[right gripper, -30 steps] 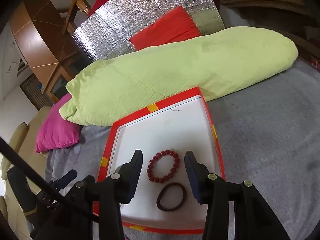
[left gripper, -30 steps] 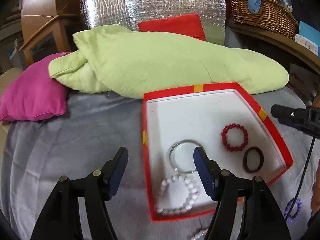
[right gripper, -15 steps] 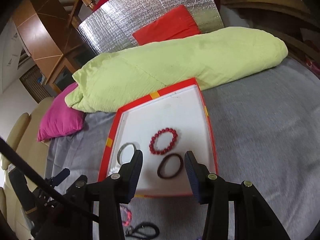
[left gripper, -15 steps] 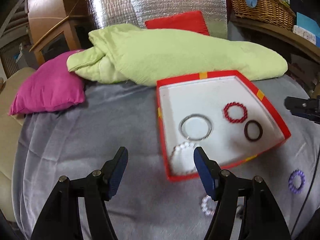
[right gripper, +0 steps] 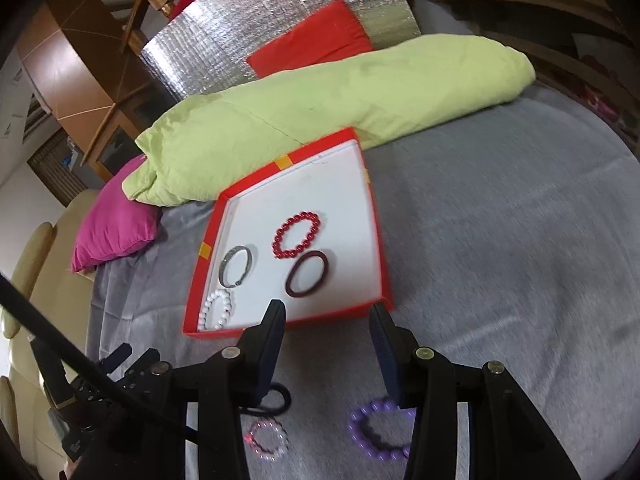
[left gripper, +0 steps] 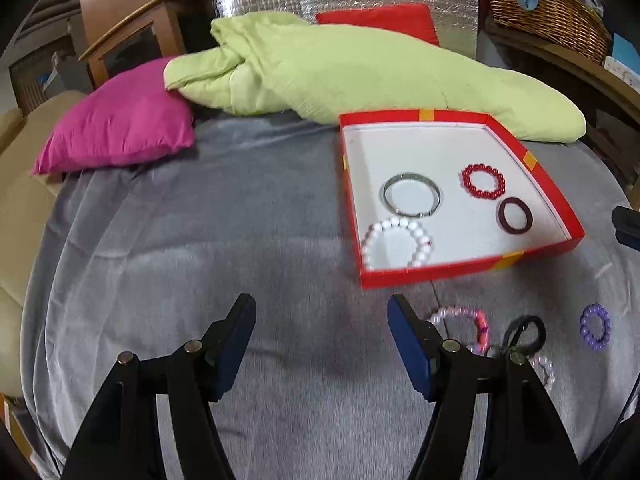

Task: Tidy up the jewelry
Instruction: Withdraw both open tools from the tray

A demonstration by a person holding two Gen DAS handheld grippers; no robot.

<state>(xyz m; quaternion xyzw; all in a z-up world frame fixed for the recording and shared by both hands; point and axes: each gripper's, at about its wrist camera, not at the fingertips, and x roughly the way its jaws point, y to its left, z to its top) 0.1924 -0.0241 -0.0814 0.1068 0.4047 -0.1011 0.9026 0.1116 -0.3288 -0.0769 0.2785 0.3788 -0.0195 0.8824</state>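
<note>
Sorting continues with four bracelets in the red box point(left gripper: 532, 156); the purple bead bracelet point(right gripper: 376, 434) lies loose on the grey blanket point(right gripper: 500, 260), just beneath the right gripper point(right gripper: 327, 332), jaws parted, empty; lower squarely over one bead edge; left gripper point(left gripper: 322, 334) gapes wide, empty.

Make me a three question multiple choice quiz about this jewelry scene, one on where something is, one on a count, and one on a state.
1. Where does the purple bead bracelet lie?
A. in the red box
B. on the grey blanket
C. on the green quilt

2. How many pieces lie in the red box?
A. two
B. four
C. six

3. What does the left tool hold?
A. nothing
B. the silver bangle
C. the white pearl bracelet

Answers: 1 B, it lies on the grey blanket outside the box. 2 B, bangle, pearls, red beads, dark band. 3 A, only blanket shows between its fingers.
</note>
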